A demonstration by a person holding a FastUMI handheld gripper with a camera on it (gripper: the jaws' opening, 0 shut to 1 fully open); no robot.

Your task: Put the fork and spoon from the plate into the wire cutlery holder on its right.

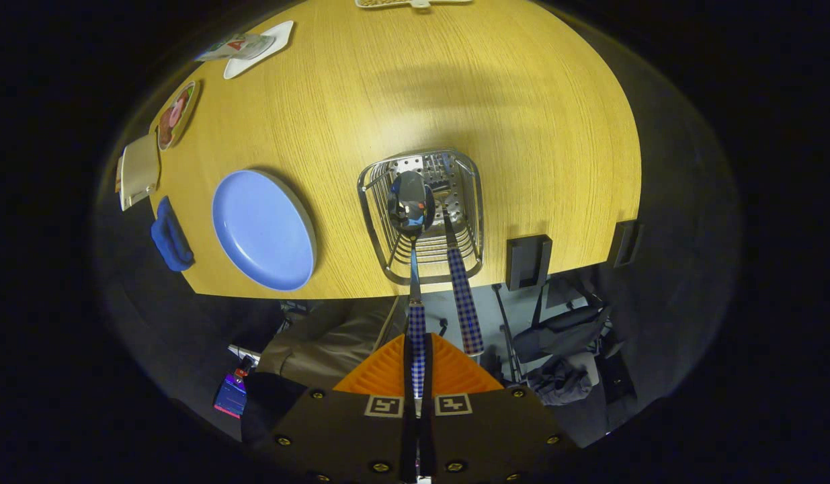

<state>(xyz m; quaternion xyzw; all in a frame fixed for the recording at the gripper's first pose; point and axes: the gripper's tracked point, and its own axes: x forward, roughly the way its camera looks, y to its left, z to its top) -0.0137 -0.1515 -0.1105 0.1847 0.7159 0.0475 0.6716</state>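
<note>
The gripper (417, 376) has its two fingers pressed together on the checked handle of the spoon (412, 202), so it holds the spoon by the far end of the handle. The spoon hangs straight down with its bowl just above, or perhaps already inside, the wire cutlery holder (373, 202); I cannot tell if it touches the bottom. The fork (463, 302) already stands in the same holder, just beside the spoon, and its handle leans out over the holder's near rim. The blue plate (263, 228) lies to the left of the holder, near it, and carries no cutlery.

I judge the spoon to be light, stiff and smooth. The metal neck is probably slippery, so the patterned handle is the better place to grip. Held at the handle's end, the spoon can swing a little, and on release it will likely tip against the rim.
</note>
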